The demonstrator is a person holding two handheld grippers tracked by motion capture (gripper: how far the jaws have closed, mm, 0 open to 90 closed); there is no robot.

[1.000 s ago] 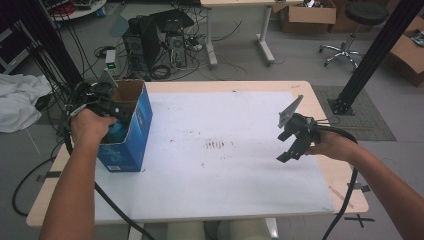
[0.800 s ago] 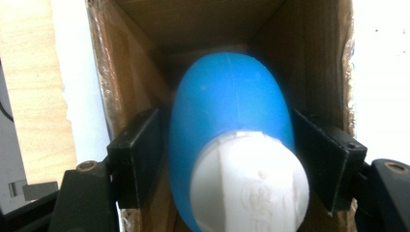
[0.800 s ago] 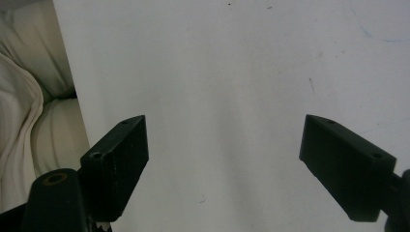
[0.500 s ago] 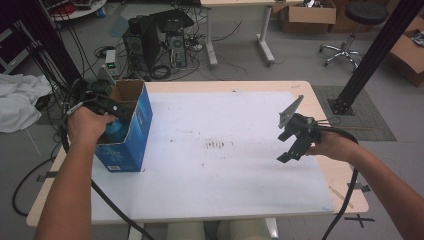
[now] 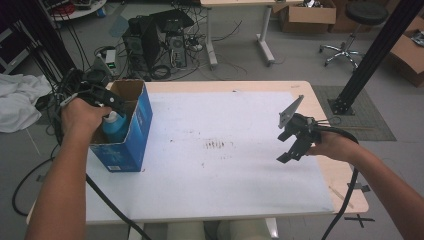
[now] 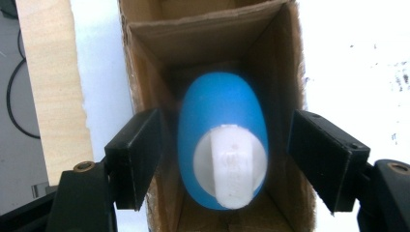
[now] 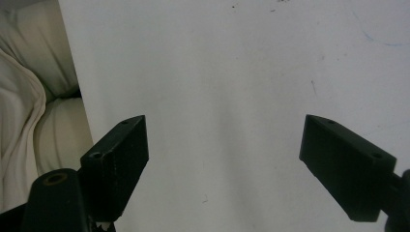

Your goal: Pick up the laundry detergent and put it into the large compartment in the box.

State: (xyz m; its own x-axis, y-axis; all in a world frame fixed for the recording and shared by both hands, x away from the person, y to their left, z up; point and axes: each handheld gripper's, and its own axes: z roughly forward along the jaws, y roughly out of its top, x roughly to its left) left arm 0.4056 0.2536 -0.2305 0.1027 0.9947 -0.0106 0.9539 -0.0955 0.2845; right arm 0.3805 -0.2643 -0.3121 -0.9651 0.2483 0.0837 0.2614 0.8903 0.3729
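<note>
At left of high view, on white table [image 5: 225, 190]: blue cardboard box [image 5: 131, 142], top open, w/ blue bottle [image 5: 114, 126] standing inside. Left gripper [image 6: 222, 159] over box mouth, jaws spread wide either side of bottle, white cap [image 6: 231, 166] facing cam; not touching bottle. Right gripper [image 5: 295, 141] at right of frame, above bare tabletop, jaws fully apart, holding nothing.

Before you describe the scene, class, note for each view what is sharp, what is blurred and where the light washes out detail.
High view: evenly lit and fairly sharp, the blue box crisp. Left gripper view: the blue bottle and its white cap are soft, the fingers sharper, the white tabletop overexposed. Right gripper view: the tabletop is bright with faint marks, the fingers dark with little detail.
</note>
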